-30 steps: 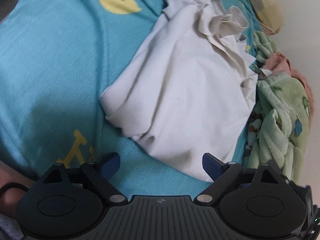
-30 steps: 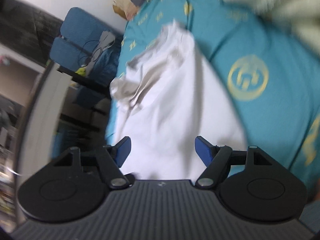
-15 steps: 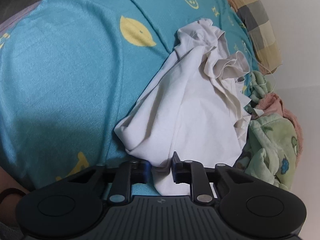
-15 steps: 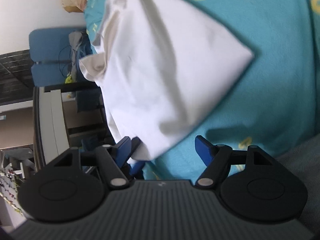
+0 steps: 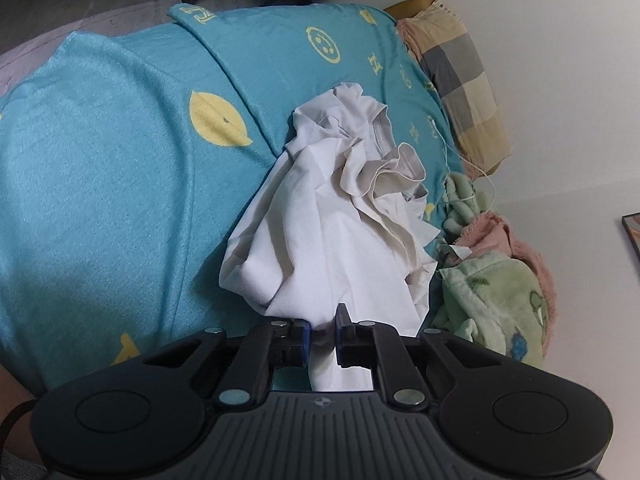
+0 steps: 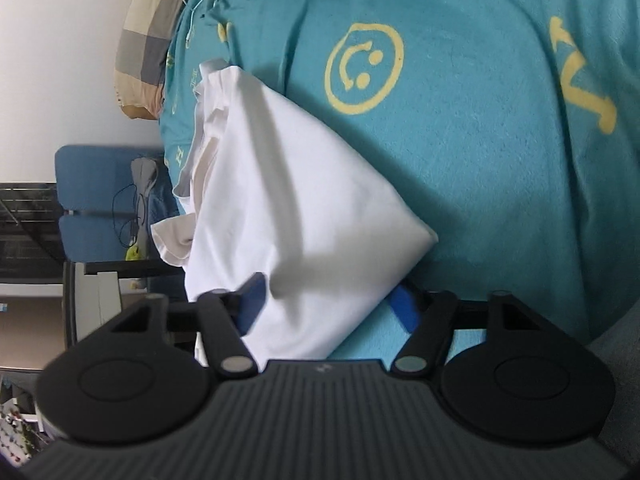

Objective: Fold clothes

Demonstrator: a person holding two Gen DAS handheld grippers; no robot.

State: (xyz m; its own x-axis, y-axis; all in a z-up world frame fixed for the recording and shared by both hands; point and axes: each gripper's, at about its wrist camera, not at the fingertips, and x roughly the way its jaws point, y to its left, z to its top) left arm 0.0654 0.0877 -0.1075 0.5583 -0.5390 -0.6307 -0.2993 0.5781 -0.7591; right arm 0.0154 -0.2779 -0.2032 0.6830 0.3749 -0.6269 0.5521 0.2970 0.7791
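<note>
A crumpled white T-shirt [image 5: 332,216] lies on a teal bedsheet with yellow prints [image 5: 120,184]. My left gripper [image 5: 322,330] is shut on the shirt's near edge, and the cloth runs up from its jaws toward the bunched collar. In the right wrist view the same white T-shirt [image 6: 288,184] spreads out as a smooth sheet. My right gripper [image 6: 326,304] is open, its blue-tipped fingers standing on either side of the shirt's lower edge, with cloth draped between them.
A checked pillow [image 5: 460,76] lies at the bed's head beside a white wall. A green fleece blanket [image 5: 492,300] and a pink one [image 5: 516,240] are heaped right of the shirt. Blue chairs [image 6: 100,208] and a dark desk stand past the bed.
My left gripper went from open to shut on the shirt's near edge and lifted it. My right gripper swung round and came in over the shirt's lower edge, still open.
</note>
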